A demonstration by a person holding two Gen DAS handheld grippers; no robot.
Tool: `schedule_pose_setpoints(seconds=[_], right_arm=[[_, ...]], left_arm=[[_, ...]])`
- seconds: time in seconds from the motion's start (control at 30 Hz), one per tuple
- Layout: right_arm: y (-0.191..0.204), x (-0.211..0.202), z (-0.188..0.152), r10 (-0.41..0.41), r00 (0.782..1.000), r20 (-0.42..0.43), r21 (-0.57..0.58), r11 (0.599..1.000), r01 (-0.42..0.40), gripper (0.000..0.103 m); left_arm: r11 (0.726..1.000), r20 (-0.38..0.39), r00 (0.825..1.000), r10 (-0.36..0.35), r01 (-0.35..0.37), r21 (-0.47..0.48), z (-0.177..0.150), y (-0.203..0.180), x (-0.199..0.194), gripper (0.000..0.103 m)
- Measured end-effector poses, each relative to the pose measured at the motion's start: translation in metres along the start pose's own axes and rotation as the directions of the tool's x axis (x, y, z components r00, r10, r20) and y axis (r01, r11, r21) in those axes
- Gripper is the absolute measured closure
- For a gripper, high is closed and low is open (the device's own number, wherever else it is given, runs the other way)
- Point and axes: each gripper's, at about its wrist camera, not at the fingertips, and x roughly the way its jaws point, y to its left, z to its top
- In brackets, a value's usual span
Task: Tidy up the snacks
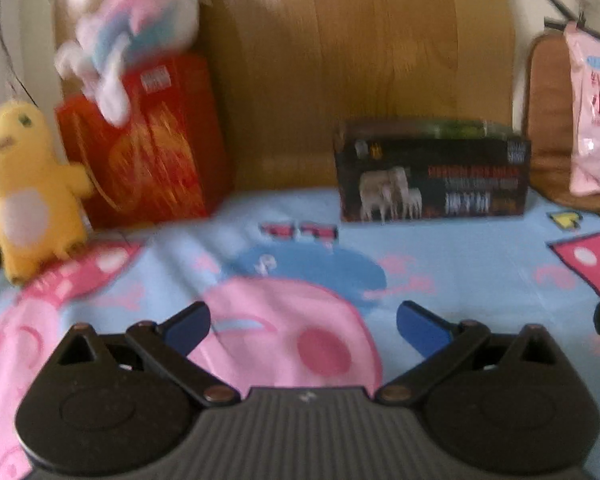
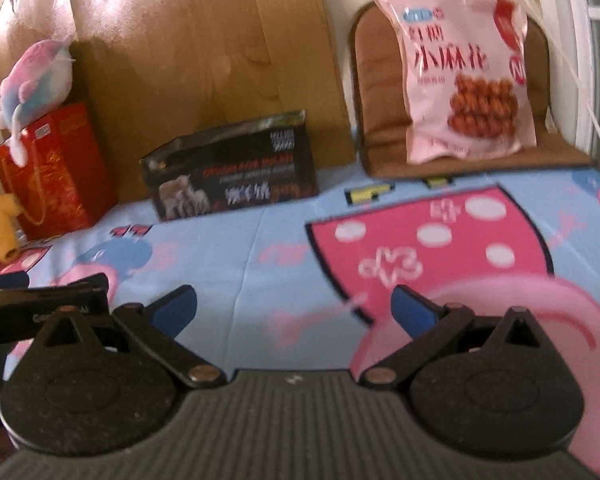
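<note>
Left wrist view: the left gripper (image 1: 303, 330) hovers over the cartoon-print sheet (image 1: 460, 256) with its blue fingers (image 1: 188, 326) spread wide and nothing between them, apparently staged for an approach. Straight ahead and slightly right, well apart, the black snack box (image 1: 434, 176) stands against the wooden board (image 1: 340, 60), probably for support; pale animal figures and red lettering mark its front. Ahead-left stands the red box (image 1: 148, 144) under a pastel plush toy (image 1: 136, 36), beside a yellow plush toy (image 1: 28, 196). Right wrist view: the right gripper (image 2: 294, 312) is equally wide open and empty. Ahead-right, the pink snack bag (image 2: 464, 72) leans upright on a brown cushion (image 2: 380, 120), printed with fried twists.
</note>
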Motion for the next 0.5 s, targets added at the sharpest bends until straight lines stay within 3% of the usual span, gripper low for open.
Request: schedule_pose_setpoints(seconds=[0.13, 0.5], right_arm=[[-0.0002, -0.0036, -0.0015, 0.027, 0.999, 0.026, -0.004, 1.000, -0.026, 0.000], [0.0026, -0.0053, -0.0009, 0.005, 0.998, 0.055, -0.007, 1.000, -0.005, 0.000]], left_arm=[[0.998, 0.012, 1.000, -0.023, 0.024, -0.060, -0.0014, 0.0097, -0.0021, 0.000], [0.997, 0.051, 0.998, -0.028, 0.032, -0.071, -0.0028, 0.0122, -0.0087, 0.000]])
